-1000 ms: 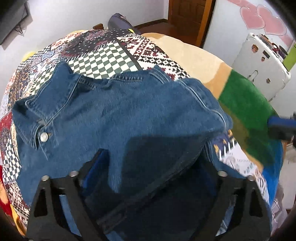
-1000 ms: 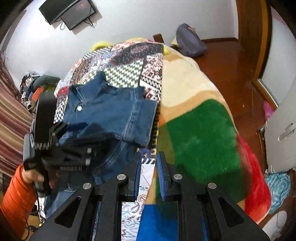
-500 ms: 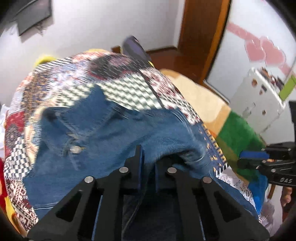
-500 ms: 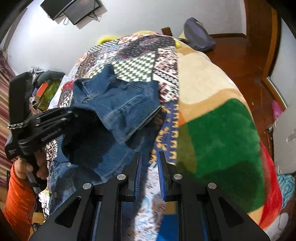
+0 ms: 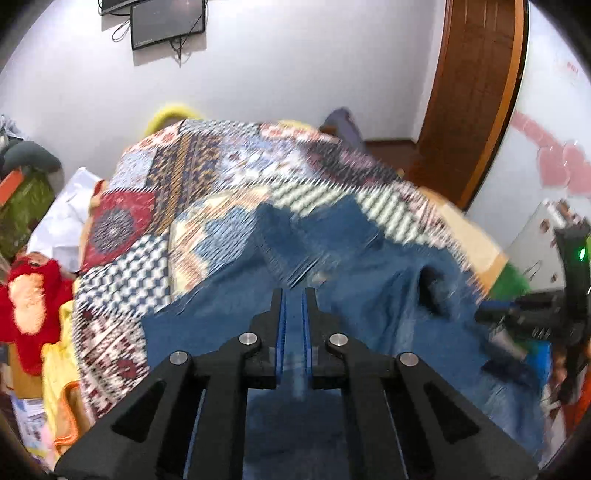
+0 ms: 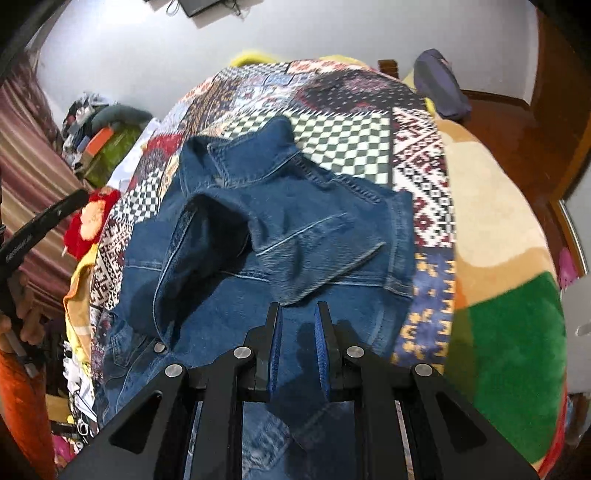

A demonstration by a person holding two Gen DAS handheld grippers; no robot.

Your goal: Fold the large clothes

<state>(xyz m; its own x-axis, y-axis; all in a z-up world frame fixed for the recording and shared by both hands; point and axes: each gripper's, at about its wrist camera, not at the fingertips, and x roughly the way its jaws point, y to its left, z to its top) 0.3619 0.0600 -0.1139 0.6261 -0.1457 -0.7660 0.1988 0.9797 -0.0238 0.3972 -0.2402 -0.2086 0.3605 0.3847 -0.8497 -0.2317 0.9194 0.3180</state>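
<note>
A blue denim jacket (image 6: 280,236) lies on the patchwork bedspread (image 6: 354,122), its collar toward the far end and a sleeve folded across its body. It also shows, blurred, in the left wrist view (image 5: 369,295). My left gripper (image 5: 293,299) hovers over the jacket with its jaws nearly together and nothing between them. My right gripper (image 6: 298,314) is above the jacket's near part, jaws a narrow gap apart and empty. The right gripper (image 5: 532,317) shows at the right edge of the left wrist view.
A plush green, tan and red blanket (image 6: 509,325) covers the bed's right side. Red and yellow clutter (image 5: 33,295) lies left of the bed. A wooden door (image 5: 476,85) and a white cabinet (image 5: 543,236) stand at right. A screen (image 5: 166,22) hangs on the wall.
The left gripper went from wide open to nearly closed, let the denim drop, and pulled back and up. The right gripper moved left over the jacket and opened slightly.
</note>
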